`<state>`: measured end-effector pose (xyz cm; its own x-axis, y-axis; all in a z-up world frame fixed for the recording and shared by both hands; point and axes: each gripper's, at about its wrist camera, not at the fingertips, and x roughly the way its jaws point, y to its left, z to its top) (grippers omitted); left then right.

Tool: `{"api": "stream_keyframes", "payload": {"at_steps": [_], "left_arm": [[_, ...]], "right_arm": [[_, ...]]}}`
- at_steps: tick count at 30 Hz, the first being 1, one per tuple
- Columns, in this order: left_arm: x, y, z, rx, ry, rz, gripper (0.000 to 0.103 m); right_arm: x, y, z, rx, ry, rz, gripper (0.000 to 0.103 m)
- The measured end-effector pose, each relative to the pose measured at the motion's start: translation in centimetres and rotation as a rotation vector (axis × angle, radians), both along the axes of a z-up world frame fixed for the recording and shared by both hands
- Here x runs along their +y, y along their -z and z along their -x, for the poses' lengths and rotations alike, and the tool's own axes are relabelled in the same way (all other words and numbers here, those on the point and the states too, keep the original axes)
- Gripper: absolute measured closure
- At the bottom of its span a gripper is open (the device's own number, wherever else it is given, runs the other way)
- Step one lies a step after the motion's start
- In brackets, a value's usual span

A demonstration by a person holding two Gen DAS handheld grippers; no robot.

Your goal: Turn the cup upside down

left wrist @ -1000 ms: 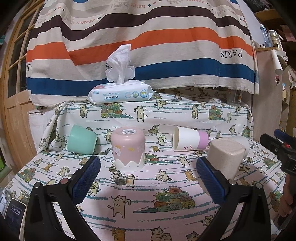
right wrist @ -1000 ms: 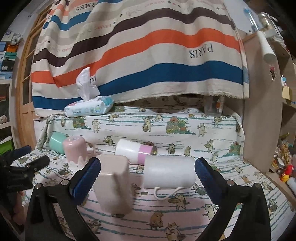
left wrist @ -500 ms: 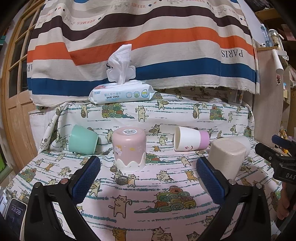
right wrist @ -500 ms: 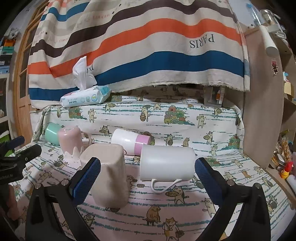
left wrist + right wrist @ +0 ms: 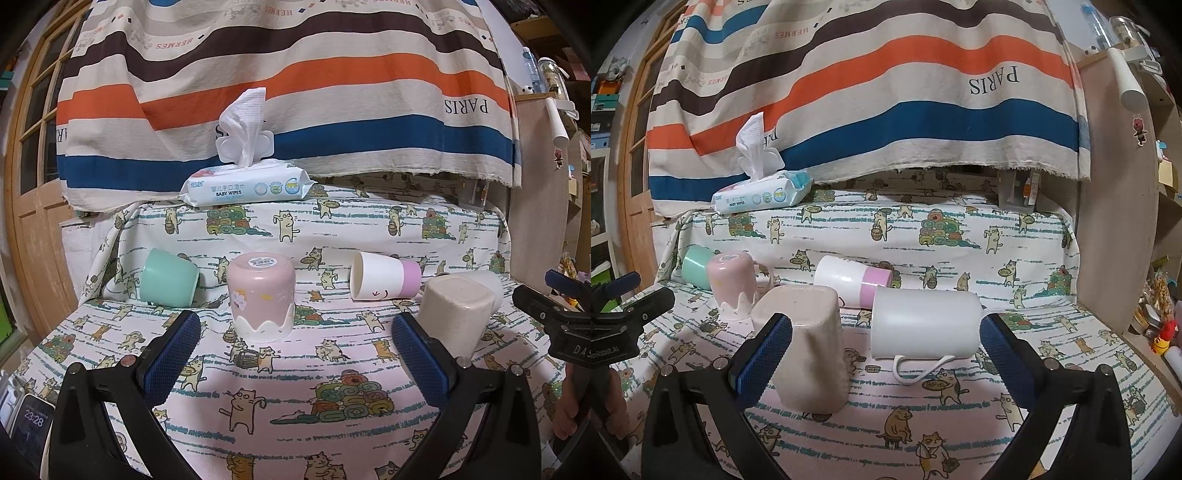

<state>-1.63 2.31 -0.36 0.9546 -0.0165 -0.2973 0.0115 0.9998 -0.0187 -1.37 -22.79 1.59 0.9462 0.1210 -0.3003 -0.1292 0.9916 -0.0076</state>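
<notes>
Several cups sit on the cat-print cloth. A pink cup (image 5: 261,295) (image 5: 733,284) and a beige square cup (image 5: 456,315) (image 5: 809,347) stand upside down. A mint cup (image 5: 168,278) (image 5: 696,262), a white and purple cup (image 5: 384,280) (image 5: 853,280) and a white mug (image 5: 925,323) with a thin handle lie on their sides. My left gripper (image 5: 295,354) is open and empty, in front of the pink cup. My right gripper (image 5: 886,354) is open and empty, with the white mug just beyond its fingers.
A pack of baby wipes (image 5: 245,186) (image 5: 762,194) lies on the raised ledge behind the cups. A striped cloth (image 5: 295,92) hangs at the back. A wooden panel (image 5: 1115,221) stands at the right. A phone (image 5: 29,421) shows at lower left.
My right gripper has moved forward and to the right, so the white mug is now nearer and more central. My left gripper has hardly moved.
</notes>
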Motion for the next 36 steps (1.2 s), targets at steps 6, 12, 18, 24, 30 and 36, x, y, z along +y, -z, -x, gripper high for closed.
{"api": "stream_keyframes", "payload": {"at_steps": [6,12,18,24,30,36], "left_arm": [[0.02,0.0,-0.07,0.001,-0.009,-0.005,0.0],[0.02,-0.01,-0.06,0.001,-0.009,-0.005,0.0],[0.02,-0.01,-0.06,0.001,-0.009,-0.005,0.0],[0.05,-0.01,-0.06,0.002,-0.009,-0.006,0.0],[0.02,-0.02,-0.07,0.002,-0.009,-0.006,0.0],[0.07,0.03,-0.1,0.004,-0.011,-0.007,0.0]], "right_arm": [[-0.03,-0.04,-0.12,0.001,0.019,-0.001,0.0],[-0.34,-0.1,-0.05,-0.001,0.06,-0.004,0.0],[-0.49,-0.1,-0.02,0.0,0.06,-0.006,0.0],[-0.4,-0.04,-0.03,0.002,0.054,-0.004,0.0],[-0.22,0.03,-0.05,0.005,0.049,-0.004,0.0],[-0.26,0.01,-0.08,0.005,0.049,-0.004,0.0]]}}
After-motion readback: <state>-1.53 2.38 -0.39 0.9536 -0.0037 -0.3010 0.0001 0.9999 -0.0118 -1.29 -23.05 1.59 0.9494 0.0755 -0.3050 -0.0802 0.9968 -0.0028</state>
